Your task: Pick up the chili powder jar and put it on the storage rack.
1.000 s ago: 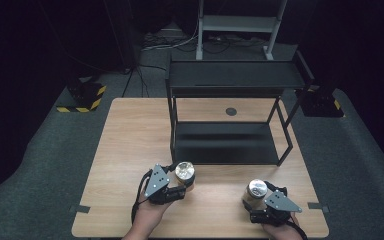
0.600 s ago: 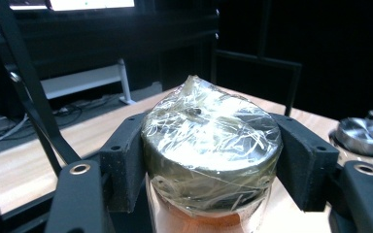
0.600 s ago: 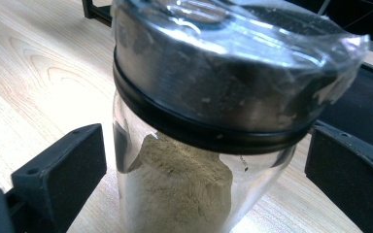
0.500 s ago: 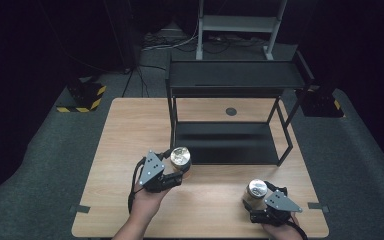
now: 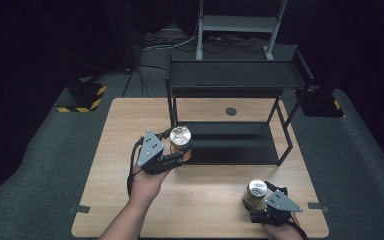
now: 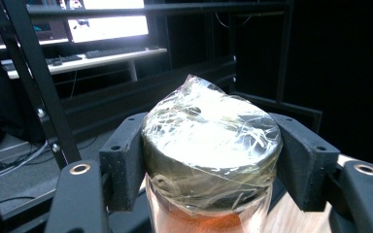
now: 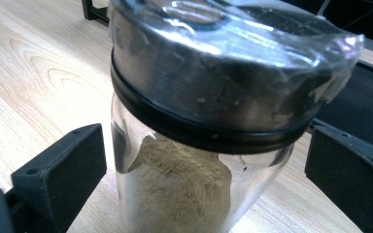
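Observation:
My left gripper is shut on a glass jar with a silver lid wrapped in clear film. It holds the jar in the air at the front left corner of the black rack. In the left gripper view the jaws press both sides of the jar's lid. Near the table's front right, my right gripper is open around a second jar. That jar stands on the wood and holds tan powder, with a small gap to each jaw.
The black two-tier metal rack stands on the far half of the wooden table, its lower shelf bare and dark. A round dark spot lies on the table behind it. Grey carpet surrounds the table.
My left gripper has risen with its jar and moved forward toward the rack's front left corner. The right gripper and its jar have stayed put.

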Demonstrator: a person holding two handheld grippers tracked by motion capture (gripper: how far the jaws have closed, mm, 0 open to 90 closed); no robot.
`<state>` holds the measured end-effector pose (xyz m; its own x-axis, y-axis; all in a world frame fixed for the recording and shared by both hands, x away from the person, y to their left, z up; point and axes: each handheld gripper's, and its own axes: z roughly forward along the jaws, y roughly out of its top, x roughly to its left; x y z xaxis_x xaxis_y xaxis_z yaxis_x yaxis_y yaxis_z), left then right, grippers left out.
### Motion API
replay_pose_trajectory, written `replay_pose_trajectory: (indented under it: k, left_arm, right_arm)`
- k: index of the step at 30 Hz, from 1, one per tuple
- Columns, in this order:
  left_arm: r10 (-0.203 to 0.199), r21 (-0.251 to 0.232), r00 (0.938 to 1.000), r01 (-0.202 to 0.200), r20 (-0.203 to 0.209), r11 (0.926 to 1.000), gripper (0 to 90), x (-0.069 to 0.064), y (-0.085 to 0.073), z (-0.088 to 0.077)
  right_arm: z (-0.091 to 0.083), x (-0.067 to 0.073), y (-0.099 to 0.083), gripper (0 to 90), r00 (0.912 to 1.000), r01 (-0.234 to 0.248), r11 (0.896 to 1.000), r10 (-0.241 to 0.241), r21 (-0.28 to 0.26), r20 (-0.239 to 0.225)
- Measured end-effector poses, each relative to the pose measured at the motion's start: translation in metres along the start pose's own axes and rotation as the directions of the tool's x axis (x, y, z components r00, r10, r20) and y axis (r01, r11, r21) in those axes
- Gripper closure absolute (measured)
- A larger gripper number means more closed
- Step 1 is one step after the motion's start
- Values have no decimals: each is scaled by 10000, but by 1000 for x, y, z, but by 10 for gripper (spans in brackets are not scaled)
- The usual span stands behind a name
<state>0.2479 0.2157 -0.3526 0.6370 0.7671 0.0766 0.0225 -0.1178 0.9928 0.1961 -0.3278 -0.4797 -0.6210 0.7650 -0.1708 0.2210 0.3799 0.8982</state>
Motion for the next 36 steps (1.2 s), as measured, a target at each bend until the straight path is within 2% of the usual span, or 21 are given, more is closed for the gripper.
replay_pose_trajectory:
  k: [13,22,36]
  left_arm:
    - [230,-309,9997,-231,-27,9993,346,4,29,11]
    - [126,-551,9999,-129,-64,9984,346,11,49,20]
    - [212,-840,9996,-226,-175,9962,347,17,80,33]
  right_arm:
    - [0,-1,-1,3,10000,-99,9999,99,-35,-7]
    - [0,-2,-1,3,9999,-149,9999,149,-43,-13]
    - [-1,-3,-2,3,9996,-261,9996,261,-88,-48]
